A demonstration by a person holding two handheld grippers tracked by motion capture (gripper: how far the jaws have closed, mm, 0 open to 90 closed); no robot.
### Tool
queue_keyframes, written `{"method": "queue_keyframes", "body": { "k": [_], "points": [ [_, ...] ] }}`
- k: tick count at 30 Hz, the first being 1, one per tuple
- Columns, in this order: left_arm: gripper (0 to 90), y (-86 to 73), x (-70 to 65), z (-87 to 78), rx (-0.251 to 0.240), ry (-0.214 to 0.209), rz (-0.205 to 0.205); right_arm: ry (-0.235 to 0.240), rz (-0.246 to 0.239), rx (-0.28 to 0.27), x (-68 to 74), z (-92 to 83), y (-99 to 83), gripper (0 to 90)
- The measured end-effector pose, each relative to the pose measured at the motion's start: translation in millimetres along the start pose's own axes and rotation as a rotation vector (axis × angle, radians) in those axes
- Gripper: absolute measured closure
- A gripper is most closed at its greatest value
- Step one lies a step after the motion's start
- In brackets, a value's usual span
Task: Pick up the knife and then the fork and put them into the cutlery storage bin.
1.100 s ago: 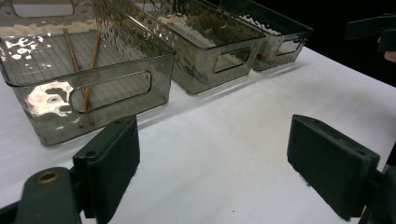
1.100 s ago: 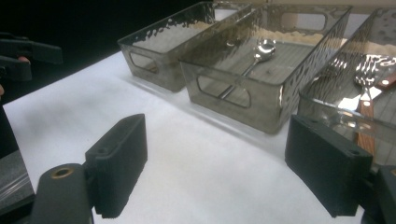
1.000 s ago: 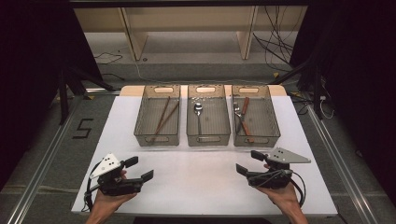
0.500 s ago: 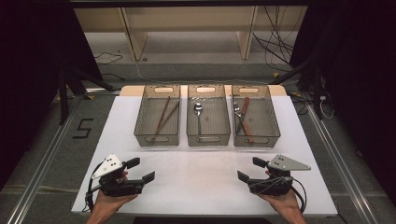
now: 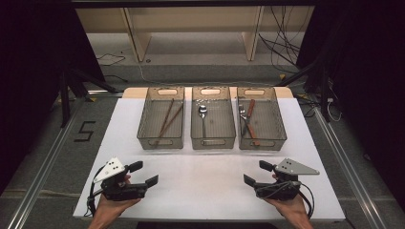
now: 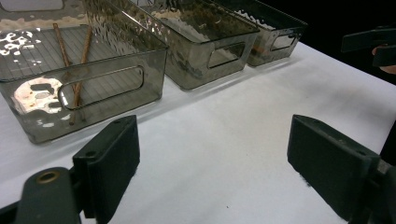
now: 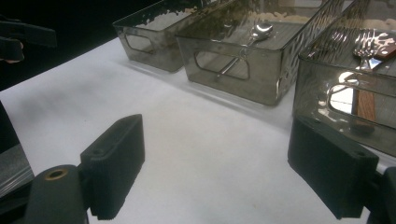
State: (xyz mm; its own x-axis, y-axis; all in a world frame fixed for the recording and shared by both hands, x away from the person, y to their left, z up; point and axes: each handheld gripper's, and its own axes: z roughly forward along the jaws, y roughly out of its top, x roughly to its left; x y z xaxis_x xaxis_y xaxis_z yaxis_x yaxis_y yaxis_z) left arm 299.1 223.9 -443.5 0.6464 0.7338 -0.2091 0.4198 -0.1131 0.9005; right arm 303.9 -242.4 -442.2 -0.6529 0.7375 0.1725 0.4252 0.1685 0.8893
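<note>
Three smoky clear bins stand in a row at the table's far side. The left bin (image 5: 160,138) holds brown chopsticks (image 5: 168,118), the middle bin (image 5: 213,138) a spoon (image 5: 203,114), and the right bin (image 5: 282,125) a fork and a wooden-handled utensil (image 5: 251,123). My left gripper (image 5: 143,173) rests open near the front left of the table, nothing between its jaws. My right gripper (image 5: 258,173) is open near the front right, also empty. The left gripper view looks at the chopsticks (image 6: 79,70); the right gripper view sees the spoon (image 7: 254,33) and fork (image 7: 364,44).
The white table surface (image 5: 205,181) stretches bare between the two grippers and the bins. A black "5" mark (image 5: 85,131) lies on the floor at left. Shelving legs and cables sit beyond the table's far edge.
The right gripper has drawn back slightly toward the front edge of the table. The left gripper has barely moved.
</note>
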Motion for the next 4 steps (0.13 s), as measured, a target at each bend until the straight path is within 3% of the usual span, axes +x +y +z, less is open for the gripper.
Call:
{"method": "queue_keyframes", "body": {
  "k": [4],
  "points": [
    [16.6, 0.0, 0.2, 0.0, 0.000, 0.000, 0.000, 0.000, -0.003, 0.001, -0.1, 0.2, 0.0, 18.8]
  ]
}}
